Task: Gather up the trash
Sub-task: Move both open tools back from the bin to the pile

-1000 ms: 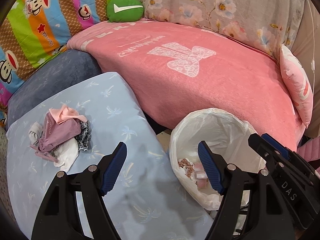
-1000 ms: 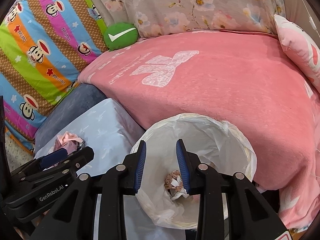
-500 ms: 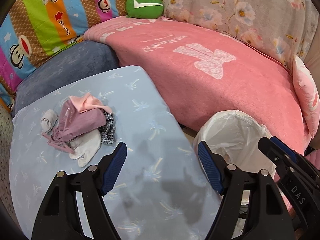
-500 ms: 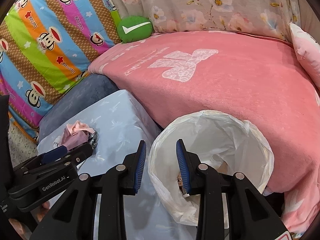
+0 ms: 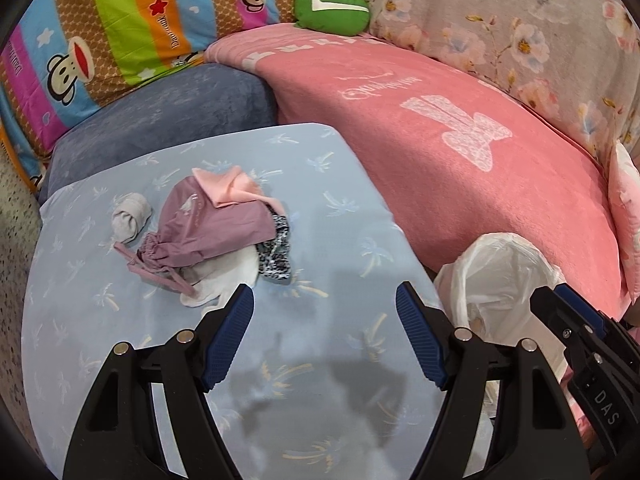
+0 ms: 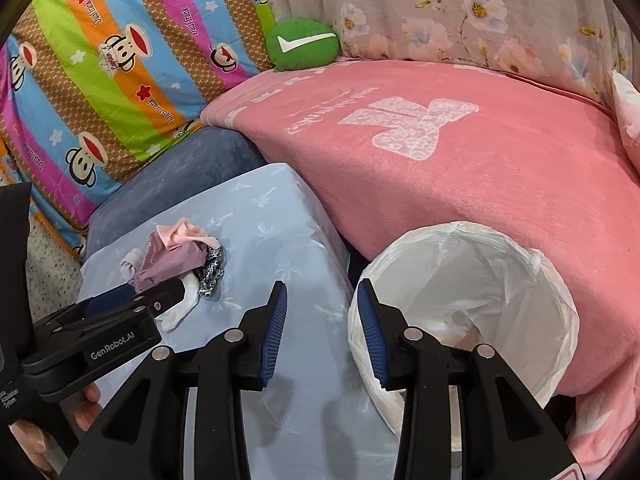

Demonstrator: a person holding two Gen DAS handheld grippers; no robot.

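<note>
Hovering above the pale blue cushion (image 5: 340, 216), the left gripper (image 5: 325, 330) has its blue-padded fingers (image 5: 230, 338) spread wide with nothing between them. Just ahead of its left finger lies a small heap of trash (image 5: 224, 236): a mauve drawstring pouch, a peach cloth on top, a white piece underneath, a black-and-white patterned scrap at the right edge, and a grey rolled sock (image 5: 131, 217) touching the heap's left side. To the right of this gripper stands the bin lined with a white plastic bag (image 5: 500, 280), beside the cushion's edge.

The right gripper (image 6: 322, 332) holds its fingers parted too, more narrowly, gripping nothing; it hangs over the gap between cushion and bag-lined bin (image 6: 520, 280), its right finger overlapping the bag's near rim. What lies at the bottom of the bag is too unclear to tell.

Behind everything stretches a pink blanket (image 6: 460, 168) over the sofa, with a green round pillow (image 6: 304, 46) against the floral backrest (image 6: 460, 12) and a striped monkey-print cover (image 6: 112, 68) at the left.
</note>
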